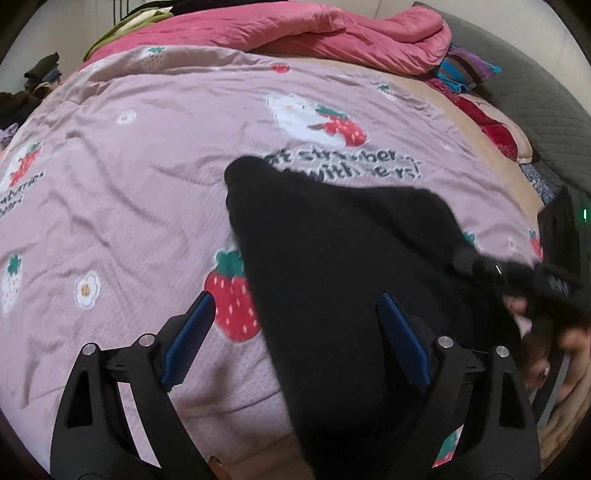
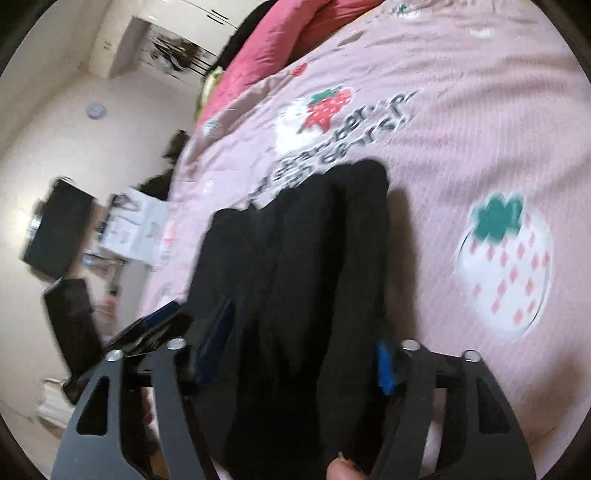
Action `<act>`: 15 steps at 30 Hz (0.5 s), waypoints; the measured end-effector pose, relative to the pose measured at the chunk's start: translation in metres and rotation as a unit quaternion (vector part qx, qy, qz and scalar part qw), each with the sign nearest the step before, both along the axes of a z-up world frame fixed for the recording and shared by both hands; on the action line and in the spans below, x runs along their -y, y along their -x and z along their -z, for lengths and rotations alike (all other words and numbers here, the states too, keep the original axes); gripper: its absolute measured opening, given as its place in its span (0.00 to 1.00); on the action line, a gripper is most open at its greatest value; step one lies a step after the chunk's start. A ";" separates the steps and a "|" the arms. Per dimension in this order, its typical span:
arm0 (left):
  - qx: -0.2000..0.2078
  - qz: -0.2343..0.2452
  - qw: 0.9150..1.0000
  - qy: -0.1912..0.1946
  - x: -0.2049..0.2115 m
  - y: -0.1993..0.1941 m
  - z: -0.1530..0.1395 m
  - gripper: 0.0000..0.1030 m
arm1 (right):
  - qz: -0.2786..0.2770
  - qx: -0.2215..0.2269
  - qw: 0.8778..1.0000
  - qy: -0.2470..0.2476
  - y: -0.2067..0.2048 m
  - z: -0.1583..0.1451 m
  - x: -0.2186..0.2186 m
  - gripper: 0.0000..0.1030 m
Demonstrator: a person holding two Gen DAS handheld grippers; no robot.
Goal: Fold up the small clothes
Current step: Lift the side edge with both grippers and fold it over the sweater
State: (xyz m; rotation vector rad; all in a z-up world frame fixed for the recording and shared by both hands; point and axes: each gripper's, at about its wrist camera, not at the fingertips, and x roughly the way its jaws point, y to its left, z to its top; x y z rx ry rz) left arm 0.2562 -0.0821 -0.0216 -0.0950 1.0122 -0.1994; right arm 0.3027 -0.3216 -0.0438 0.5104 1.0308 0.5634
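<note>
- Black, soft and kind of fuzzy-looking: the black garment lies draped on the bed as a big rough triangle, one rounded corner poking up toward the printed lettering.
- Under it is a dusty-pink bedspread, thin and wrinkly with a fine woven dot texture, printed with red strawberries and little white flowers.
- Further back there's a puffy coral-pink quilt bunched into thick folds, plus a striped cloth beside it.
- Left gripper: hard black plastic frame, blue ribbed pads, fingers spread wide apart. The cloth's left edge runs down between them; the right pad sits over the fabric, the left one over bare bedspread, and nothing looks pinched.
- Right gripper: pretty blurry, but the fingers are partly apart with the garment bunched in long vertical folds between them. Can't tell whether the pads actually press on it.
- A fingertip shows at the bottom edge of the right wrist view.
</note>
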 end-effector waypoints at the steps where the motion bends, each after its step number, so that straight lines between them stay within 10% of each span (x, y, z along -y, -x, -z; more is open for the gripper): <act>1: -0.002 0.000 1.000 0.004 -0.002 0.001 0.003 0.80 | -0.003 0.007 1.000 0.016 0.001 -0.001 -0.004 0.24; 9: 0.007 -0.013 1.000 0.016 -0.011 0.011 -0.001 0.80 | -0.056 0.126 0.990 0.022 0.014 -0.056 -0.032 0.13; 15: -0.008 0.012 1.000 0.012 0.003 0.016 0.010 0.80 | -0.015 0.049 0.997 0.049 -0.005 -0.003 -0.001 0.11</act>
